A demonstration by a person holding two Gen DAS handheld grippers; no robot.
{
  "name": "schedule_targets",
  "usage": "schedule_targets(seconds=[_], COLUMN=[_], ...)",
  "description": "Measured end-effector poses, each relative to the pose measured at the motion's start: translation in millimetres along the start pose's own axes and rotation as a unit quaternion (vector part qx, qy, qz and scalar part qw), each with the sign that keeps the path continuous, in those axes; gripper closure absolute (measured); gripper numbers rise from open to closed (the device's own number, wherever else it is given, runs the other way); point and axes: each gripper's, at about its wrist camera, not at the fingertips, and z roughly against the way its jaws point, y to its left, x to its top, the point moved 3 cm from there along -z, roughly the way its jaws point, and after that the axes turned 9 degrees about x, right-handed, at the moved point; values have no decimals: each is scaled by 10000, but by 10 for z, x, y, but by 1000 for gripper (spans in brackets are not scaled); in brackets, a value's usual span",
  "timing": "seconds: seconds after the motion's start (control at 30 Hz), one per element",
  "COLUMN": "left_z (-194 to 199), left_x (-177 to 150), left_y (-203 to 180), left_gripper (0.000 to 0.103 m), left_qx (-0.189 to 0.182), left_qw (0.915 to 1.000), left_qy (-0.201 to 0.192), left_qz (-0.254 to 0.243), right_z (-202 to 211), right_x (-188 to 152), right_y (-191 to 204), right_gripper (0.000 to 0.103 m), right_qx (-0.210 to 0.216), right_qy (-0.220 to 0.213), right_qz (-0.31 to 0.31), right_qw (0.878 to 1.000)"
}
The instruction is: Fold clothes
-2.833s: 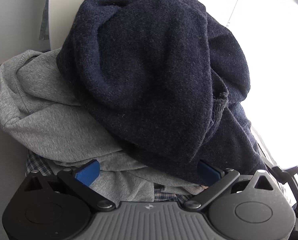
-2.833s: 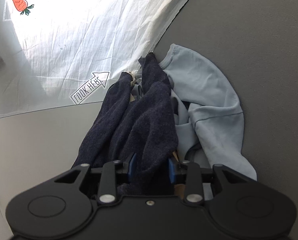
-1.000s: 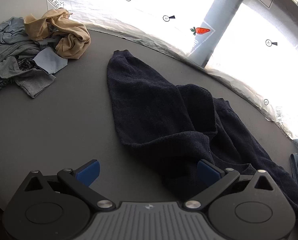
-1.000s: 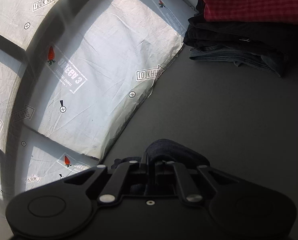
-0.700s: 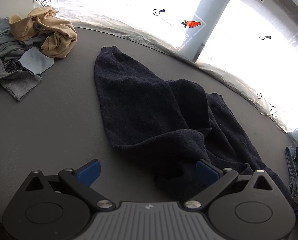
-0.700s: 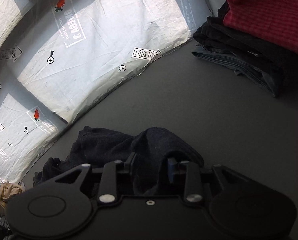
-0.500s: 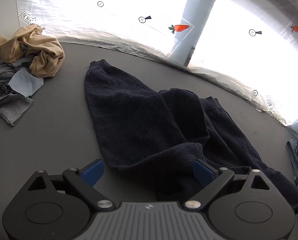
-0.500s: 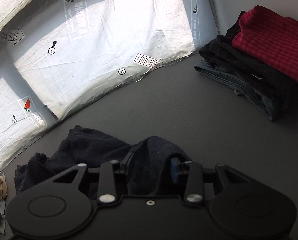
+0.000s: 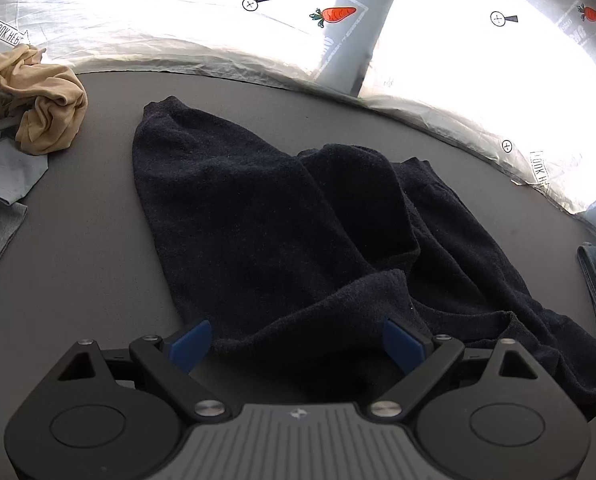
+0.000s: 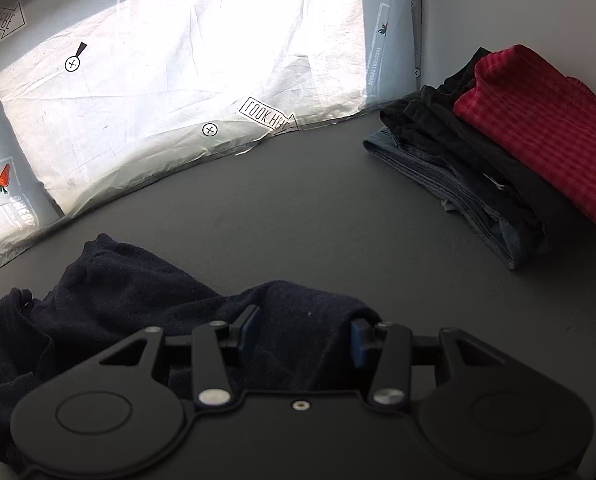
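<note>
Navy sweater [image 9: 258, 216] crumpled mid-frame on grey table [image 9: 78, 280] | your left gripper [image 9: 294, 344] spread wide over its near hem | your right gripper [image 10: 303, 334] has just been opening, fold loose between its jaws

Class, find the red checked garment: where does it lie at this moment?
In the right wrist view the red checked garment lies at the far right, on top of the folded stack of dark clothes on the grey table.

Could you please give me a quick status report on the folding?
Left hand-held gripper open over dark navy knit sweater. Right hand-held gripper just opening, sweater between pads, grip released. Sweater rumpled on grey table, unfolded.
</note>
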Motion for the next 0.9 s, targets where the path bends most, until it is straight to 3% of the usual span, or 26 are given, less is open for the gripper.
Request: schedule_targets(seconds=[0.13,0.33,0.47,0.53,0.63,0.9], left_z=[-73,-108,-138,-182,-258,-417], left_x=[-29,-70,-79,-87,-86,-45], left_y=[-11,-47,-175,-267,-370,-482], left_gripper=[10,10,9,9,9,9], left_qx=[91,172,136,136,141,176], left_qw=[9997,9991,9993,9992,9987,9973], left_qy=[171,275,319,385,482,692], left_qz=[158,276,163,45,-60,-167], right_z=[2,-16,67,106,179,-18], right_x=[174,303,389,411,453,495], right_y=[-87,-69,-200,-239,-337,-315], right_gripper=[57,57,57,57,49,48], right_qx=[126,306,648,663,494,403], right_qy=[66,570,776,809,675,598], right_qz=[-121,259,135,243,232,351], right_qw=[9998,9976,9948,9942,9962,9968])
